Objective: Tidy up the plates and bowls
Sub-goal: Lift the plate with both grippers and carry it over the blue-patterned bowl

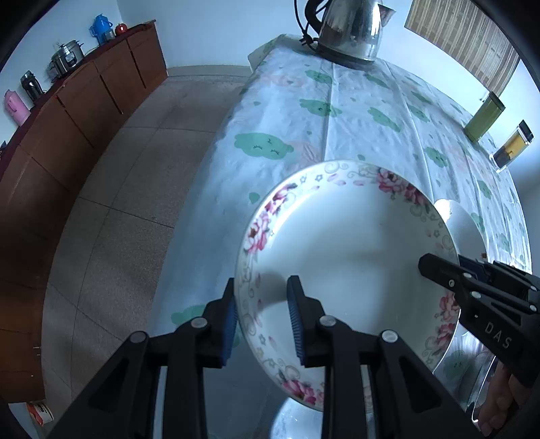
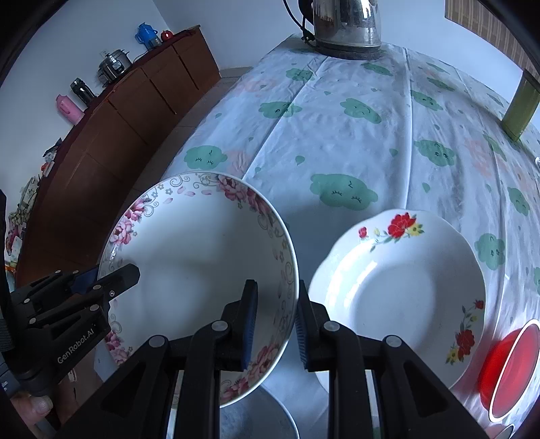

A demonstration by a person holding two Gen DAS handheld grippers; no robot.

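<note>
White porcelain with a band of pink peonies and grey scrollwork, the pink-flowered plate (image 2: pixel 202 266) hangs tilted above the counter (image 2: pixel 354 135), carried by both grippers at once. The left gripper (image 1: pixel 261 320) has its blue-padded fingers (image 1: pixel 295 324) clamped over the plate's near-left rim, one finger under and one over the porcelain. The right gripper (image 2: pixel 275 324) is closed on the opposite rim in the same way, its fingers (image 2: pixel 249 324) pinching the edge between them. Each camera catches the other gripper biting the far side of the plate.

Below the lifted plate, close to the counter's near edge, part of another pale round dish (image 2: pixel 263 415) shows; what kind it is cannot be told. Just right of the held plate a scalloped white plate with red flowers (image 2: pixel 398 290) lies flat on the cloud-print tablecloth (image 2: pixel 337 101), and a red bowl with a white rim (image 2: pixel 509 364) sits touching or nearly touching that plate's right edge, toward the near right corner.

Farther back, along the counter's right edge, stand an olive-green box (image 1: pixel 484 116) and a clear container with a dark lid (image 1: pixel 513 145). At the far edge a stainless steel electric kettle (image 1: pixel 351 30) rests on its base. Beyond the counter's left side, a brown wooden sideboard (image 1: pixel 84 111) lines the wall, holding a pink flask (image 1: pixel 15 108), a rice cooker (image 1: pixel 67 57) and a blue jug (image 1: pixel 101 28).
</note>
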